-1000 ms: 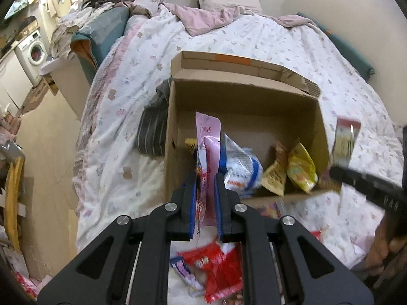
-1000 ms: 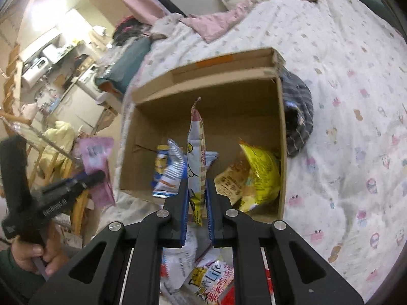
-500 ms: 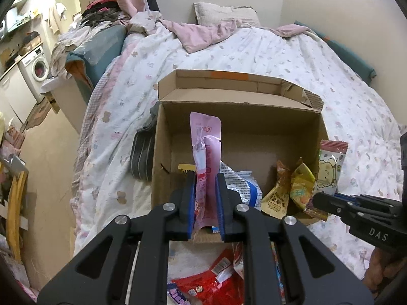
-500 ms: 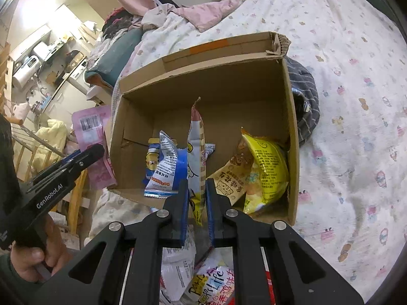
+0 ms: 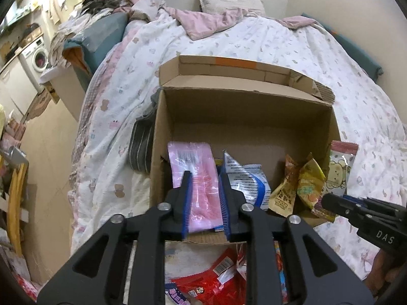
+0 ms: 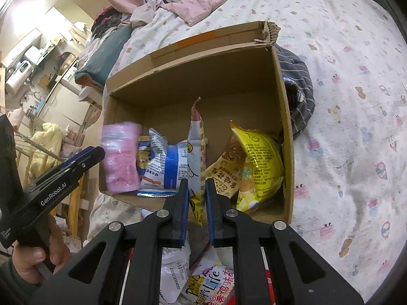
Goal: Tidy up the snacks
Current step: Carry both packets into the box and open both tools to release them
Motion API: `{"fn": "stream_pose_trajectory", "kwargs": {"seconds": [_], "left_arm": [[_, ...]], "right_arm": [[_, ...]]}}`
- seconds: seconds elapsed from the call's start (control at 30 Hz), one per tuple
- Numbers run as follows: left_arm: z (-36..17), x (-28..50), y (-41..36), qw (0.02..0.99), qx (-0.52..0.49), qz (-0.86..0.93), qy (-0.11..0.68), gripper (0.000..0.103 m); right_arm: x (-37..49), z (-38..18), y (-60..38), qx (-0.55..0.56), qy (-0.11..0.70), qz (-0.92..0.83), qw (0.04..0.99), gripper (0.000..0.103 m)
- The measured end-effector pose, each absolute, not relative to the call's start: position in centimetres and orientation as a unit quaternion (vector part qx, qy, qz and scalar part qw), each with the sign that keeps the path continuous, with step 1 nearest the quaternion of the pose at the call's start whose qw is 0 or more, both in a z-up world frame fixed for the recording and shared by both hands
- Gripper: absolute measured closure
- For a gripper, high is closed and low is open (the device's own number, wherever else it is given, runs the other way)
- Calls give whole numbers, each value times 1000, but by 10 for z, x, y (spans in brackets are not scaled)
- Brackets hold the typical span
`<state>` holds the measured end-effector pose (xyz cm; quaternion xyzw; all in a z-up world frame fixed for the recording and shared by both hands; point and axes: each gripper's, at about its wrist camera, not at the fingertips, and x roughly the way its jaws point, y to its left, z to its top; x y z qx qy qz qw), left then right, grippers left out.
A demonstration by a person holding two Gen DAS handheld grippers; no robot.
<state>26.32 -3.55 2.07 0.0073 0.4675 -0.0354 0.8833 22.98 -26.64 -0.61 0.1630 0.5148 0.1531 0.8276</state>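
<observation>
Quilted bed, cardboard box, left gripper just parting around pink packet, right gripper clamping bear packet.

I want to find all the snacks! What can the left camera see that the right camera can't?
Only the left view shows the red packet lying in front of the box, and a washing machine far off.

Only the right view shows the white packet in front of the box, and the hand holding the left tongs.

Both show the cardboard box, the pink packet in it between the left tongs' open fingers, the blue-and-white packet, the yellow packet, and the bear packet gripped by the right tongs.
</observation>
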Motion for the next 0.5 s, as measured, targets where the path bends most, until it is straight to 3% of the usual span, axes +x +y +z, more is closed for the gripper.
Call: {"fn": "stream_pose_trajectory", "kwargs": {"seconds": [0.03,0.13,0.33,0.5], "left_arm": [[21,262,-37,883,8,-37,467,80],[22,261,-37,883,8,-39,468,55],[22,262,-33,876,-13,-43,480,23],[24,260,-30,877,-23,-39,478,23]], "right_arm": [[229,-6,-266,162,515,154,828,90],[230,-7,-266,160,515,154,828,90],[232,-9,-268,166,517,151,826,89],[234,-7,-271,179,518,154,822,85]]}}
